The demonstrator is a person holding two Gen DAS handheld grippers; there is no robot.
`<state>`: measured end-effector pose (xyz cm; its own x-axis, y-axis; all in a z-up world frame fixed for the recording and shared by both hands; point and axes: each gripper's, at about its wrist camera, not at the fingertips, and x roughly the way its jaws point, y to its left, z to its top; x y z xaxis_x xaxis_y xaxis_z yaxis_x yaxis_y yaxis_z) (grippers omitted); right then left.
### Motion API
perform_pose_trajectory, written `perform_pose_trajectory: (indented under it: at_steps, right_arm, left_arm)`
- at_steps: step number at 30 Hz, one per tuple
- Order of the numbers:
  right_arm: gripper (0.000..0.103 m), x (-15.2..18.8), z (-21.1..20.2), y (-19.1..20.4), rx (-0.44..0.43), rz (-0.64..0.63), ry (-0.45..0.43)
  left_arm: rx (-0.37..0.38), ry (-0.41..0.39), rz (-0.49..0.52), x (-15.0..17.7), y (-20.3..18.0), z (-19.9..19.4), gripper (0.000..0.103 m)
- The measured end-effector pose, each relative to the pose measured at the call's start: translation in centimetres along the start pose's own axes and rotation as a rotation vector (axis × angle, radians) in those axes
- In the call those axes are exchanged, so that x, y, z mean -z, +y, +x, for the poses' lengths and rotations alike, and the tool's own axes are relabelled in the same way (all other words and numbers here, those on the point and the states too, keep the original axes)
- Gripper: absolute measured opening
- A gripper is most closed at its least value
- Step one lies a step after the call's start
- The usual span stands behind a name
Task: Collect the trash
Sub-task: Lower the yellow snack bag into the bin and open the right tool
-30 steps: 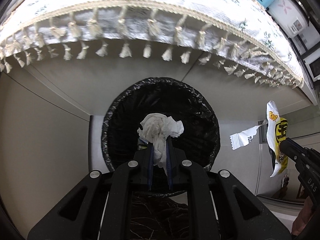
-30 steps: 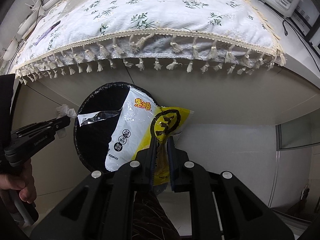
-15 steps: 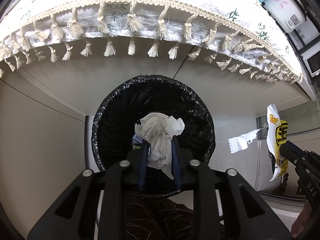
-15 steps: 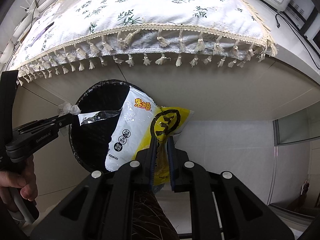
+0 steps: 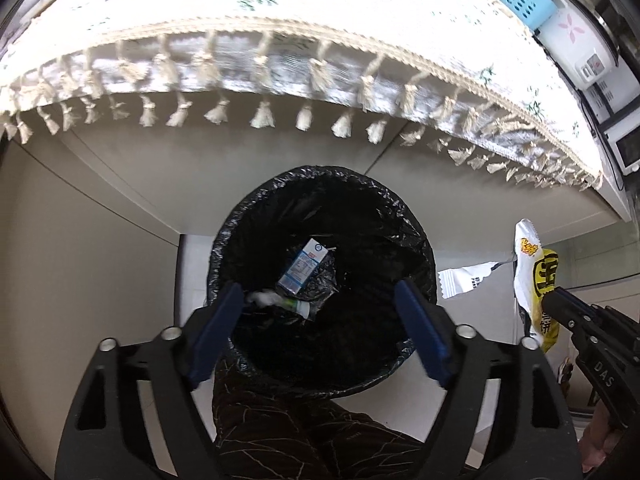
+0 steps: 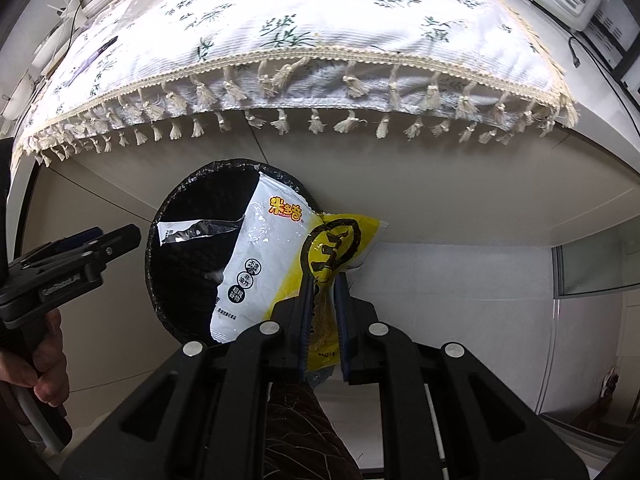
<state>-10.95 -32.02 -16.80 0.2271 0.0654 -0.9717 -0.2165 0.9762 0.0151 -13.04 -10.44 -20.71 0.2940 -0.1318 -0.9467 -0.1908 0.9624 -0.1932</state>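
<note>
Left wrist view: left gripper (image 5: 320, 322) spread wide and empty over the black-lined bin (image 5: 320, 280), a small carton (image 5: 305, 272) and crumpled tissue (image 5: 264, 298) lying inside. Right of the rim, the right gripper (image 6: 323, 300) clenches a white-and-yellow snack wrapper (image 6: 280, 264), torn open and crinkled; released there, I judge it could flutter onto the floor

Each hand-held gripper (image 5: 320, 320) (image 6: 323, 312) — black frame, silver screws, blue finger pads (image 5: 420, 336); dark patterned trousers (image 5: 304, 432).

"DAS" on the right tool (image 5: 560, 312); "GenRobot.AI" on the left tool (image 6: 120, 240).
</note>
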Motion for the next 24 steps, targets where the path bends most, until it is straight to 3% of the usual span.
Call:
perform_pose_trajectory:
  at_steps: [5, 14, 24]
  right_arm:
    - [0.011, -0.2, 0.7, 1.0, -0.011, -0.023, 0.007]
    - [0.011, -0.8, 1.7, 3.4, -0.034, -0.077, 0.013]
    - [0.011, -1.5, 3.8, 6.5, -0.046, -0.143, 0.038]
  left_arm:
    - [-0.031, -0.024, -0.029, 0.1, 1.3, -1.2, 0.097]
    - [-0.071, -0.057, -0.062, 0.2, 3.8, -3.3, 0.097]
    - [-0.119, -0.039, -0.108, 0.8, 6.8, -3.7, 0.097]
